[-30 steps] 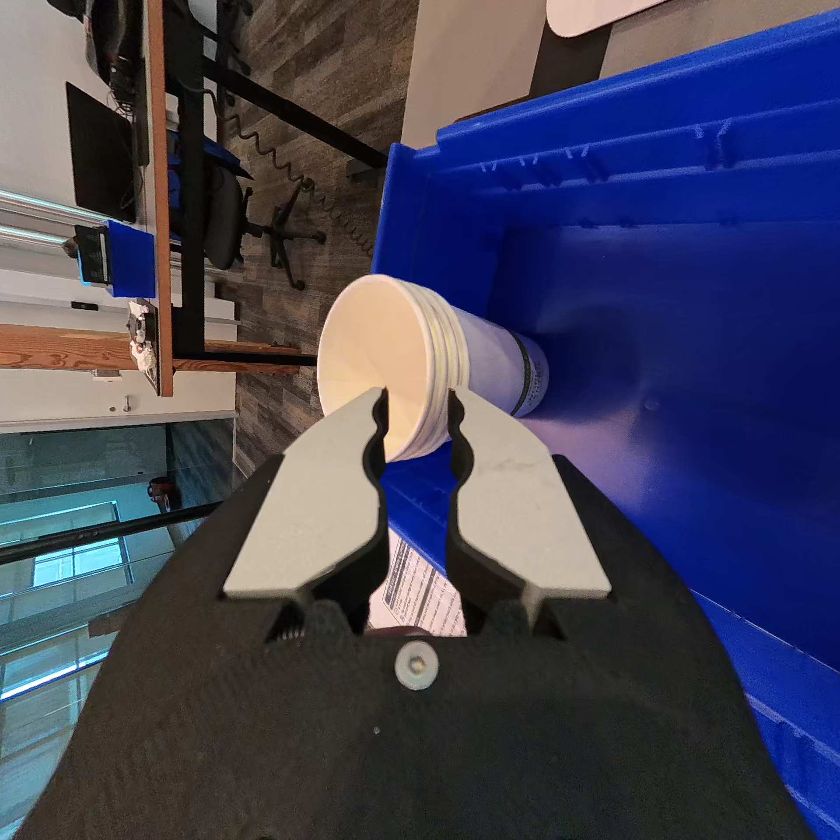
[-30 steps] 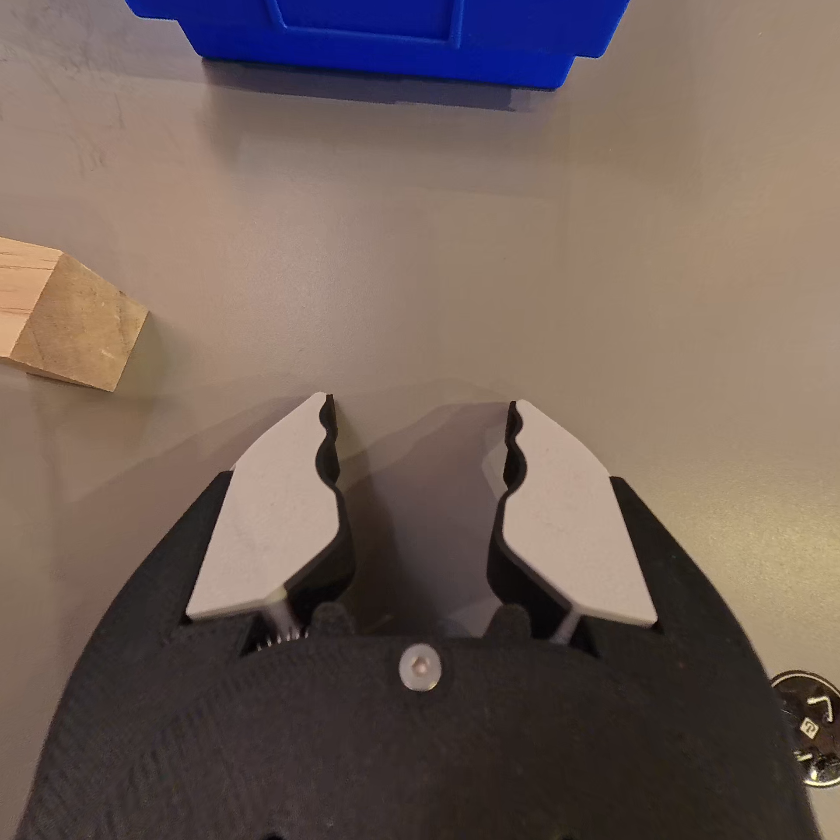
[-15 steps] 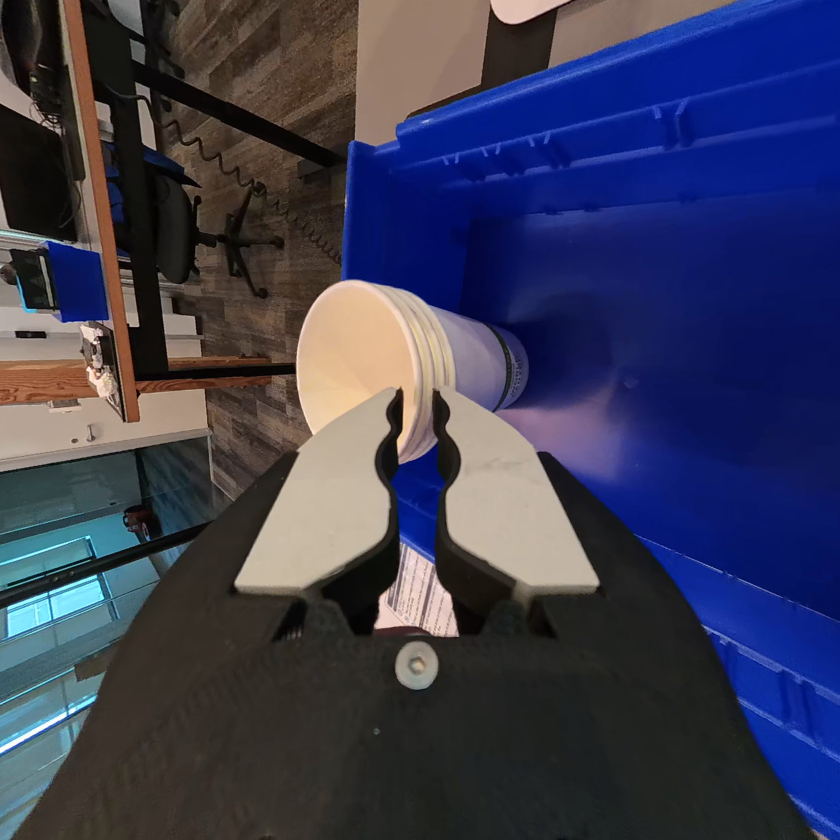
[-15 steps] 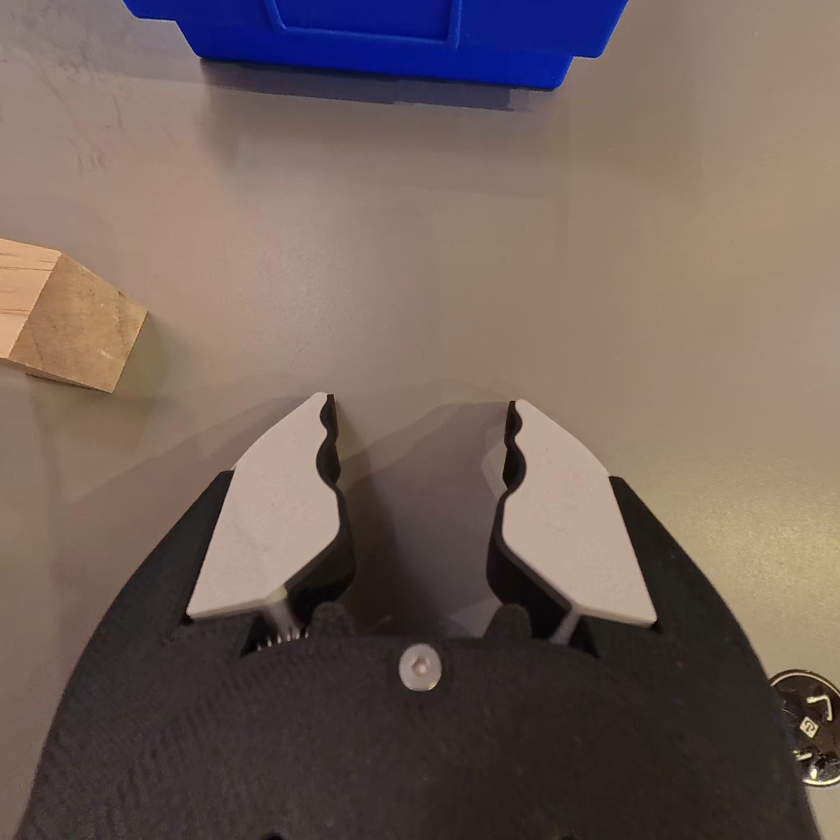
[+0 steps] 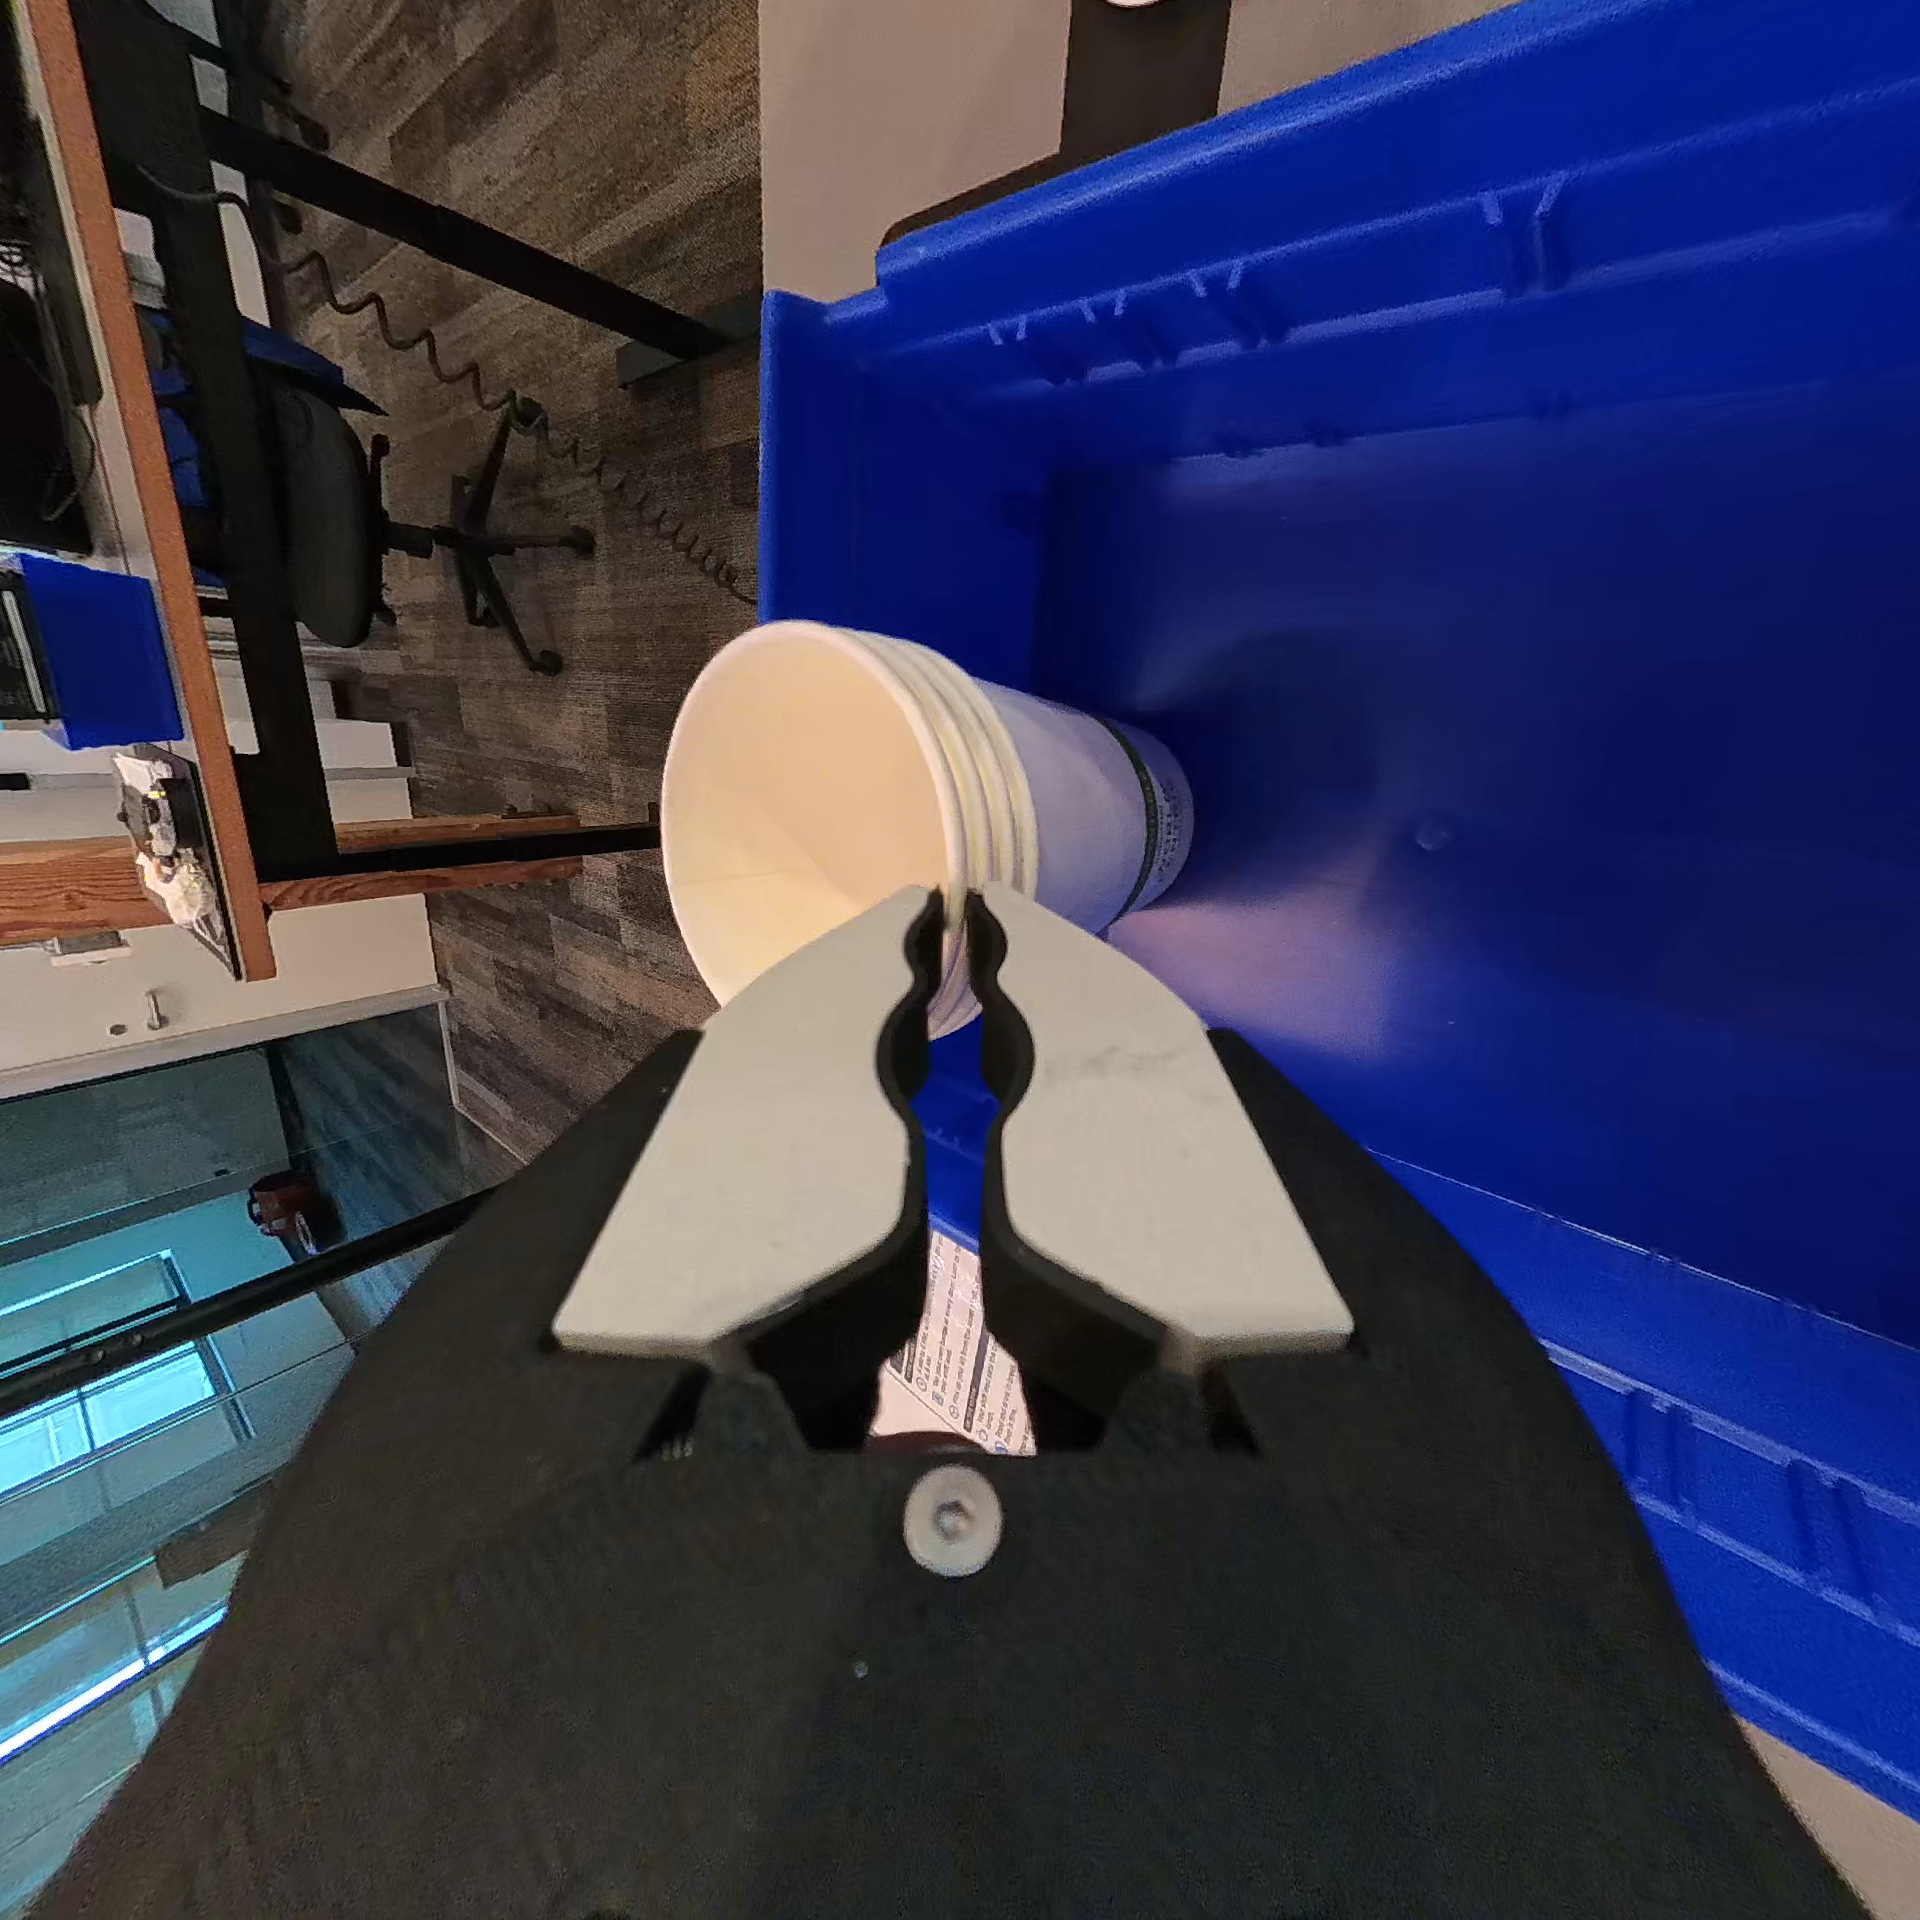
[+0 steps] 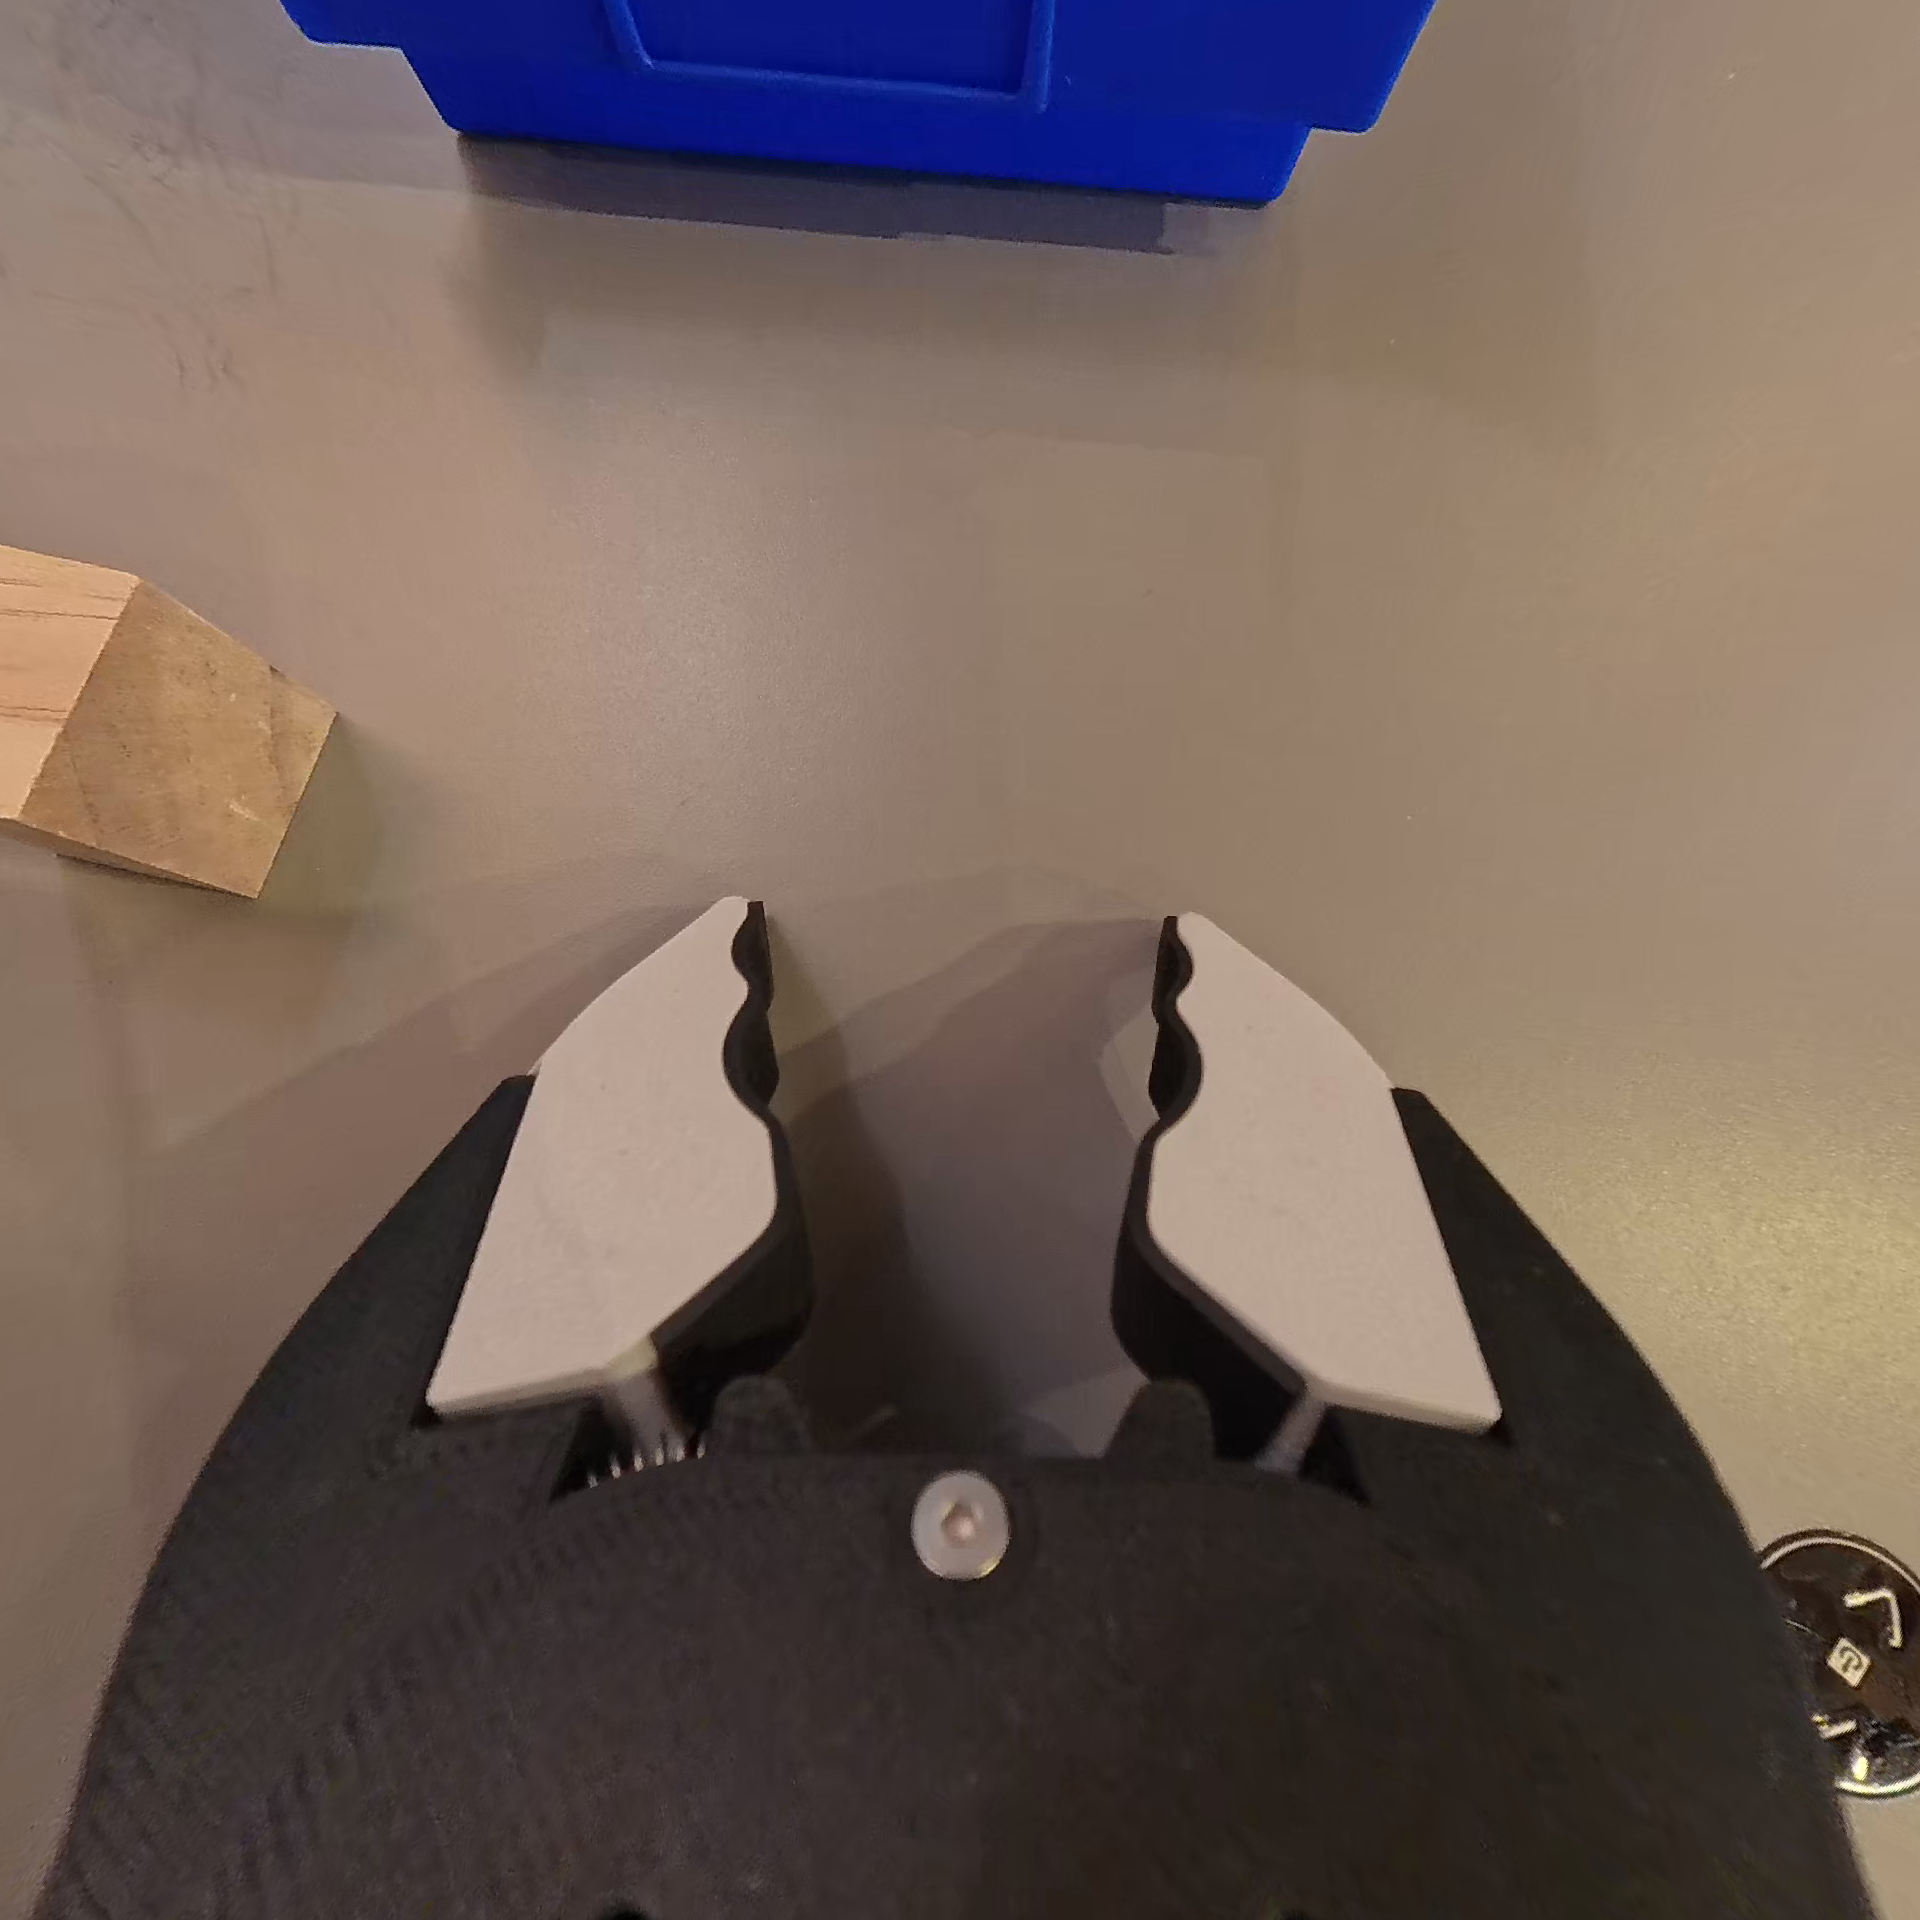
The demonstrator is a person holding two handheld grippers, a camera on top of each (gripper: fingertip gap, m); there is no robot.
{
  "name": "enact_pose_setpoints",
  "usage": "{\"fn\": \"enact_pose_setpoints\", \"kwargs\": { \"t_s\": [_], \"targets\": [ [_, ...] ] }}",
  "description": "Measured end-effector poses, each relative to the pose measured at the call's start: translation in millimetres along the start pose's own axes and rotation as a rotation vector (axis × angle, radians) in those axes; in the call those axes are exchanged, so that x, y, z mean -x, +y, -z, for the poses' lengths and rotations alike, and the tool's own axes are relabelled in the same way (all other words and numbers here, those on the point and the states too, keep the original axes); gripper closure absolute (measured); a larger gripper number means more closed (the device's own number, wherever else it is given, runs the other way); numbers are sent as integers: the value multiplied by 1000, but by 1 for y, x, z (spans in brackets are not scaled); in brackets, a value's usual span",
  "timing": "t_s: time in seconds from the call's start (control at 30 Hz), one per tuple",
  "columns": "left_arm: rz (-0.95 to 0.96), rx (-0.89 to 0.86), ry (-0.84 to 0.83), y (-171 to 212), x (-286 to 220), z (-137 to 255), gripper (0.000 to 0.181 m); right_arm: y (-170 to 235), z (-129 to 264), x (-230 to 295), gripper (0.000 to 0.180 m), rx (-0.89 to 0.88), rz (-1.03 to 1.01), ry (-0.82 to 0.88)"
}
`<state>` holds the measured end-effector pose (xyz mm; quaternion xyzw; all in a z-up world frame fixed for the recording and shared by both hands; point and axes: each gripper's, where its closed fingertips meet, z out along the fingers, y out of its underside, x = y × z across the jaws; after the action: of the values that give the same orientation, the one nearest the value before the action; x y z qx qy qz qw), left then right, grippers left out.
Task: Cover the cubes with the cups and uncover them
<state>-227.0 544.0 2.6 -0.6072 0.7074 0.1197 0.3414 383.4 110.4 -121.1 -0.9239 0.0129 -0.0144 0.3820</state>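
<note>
My left gripper (image 5: 956,904) has its jaws pinched nearly together on the rim of the outermost cup in a nested stack of white paper cups (image 5: 894,800), which pokes out of the blue bin (image 5: 1507,644). My right gripper (image 6: 961,920) hangs over the grey worktop (image 6: 1039,582), jaws wide apart and holding nothing. A wooden cube (image 6: 135,727) lies to its left, the bin's outer wall (image 6: 883,94) beyond.
</note>
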Motion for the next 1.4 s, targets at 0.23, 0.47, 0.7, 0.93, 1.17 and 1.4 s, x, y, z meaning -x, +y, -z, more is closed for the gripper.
{"fn": "enact_pose_setpoints", "kwargs": {
  "t_s": [0.23, 0.47, 0.7, 0.93, 1.17, 1.4],
  "targets": [
    [-8, -9, 4, -3, 0, 1, 177, 0, 0, 0, 108, 0, 0, 0],
    [-7, -16, -23, -8, 6, 6, 177, 0, 0, 0, 108, 0, -1, 1],
    [-11, -36, -73, -16, 20, 20, 178, 0, 0, 0, 109, 0, -1, 1],
    [-30, -56, -120, -28, 36, 40, 178, 0, 0, 0, 109, 0, -1, 1],
    [-49, -70, -170, -39, 53, 64, 178, 0, 0, 0, 109, 0, -1, 1],
    [-81, -89, -214, -55, 61, 93, 178, 0, 0, 0, 109, 0, -1, 1]
  ]
}}
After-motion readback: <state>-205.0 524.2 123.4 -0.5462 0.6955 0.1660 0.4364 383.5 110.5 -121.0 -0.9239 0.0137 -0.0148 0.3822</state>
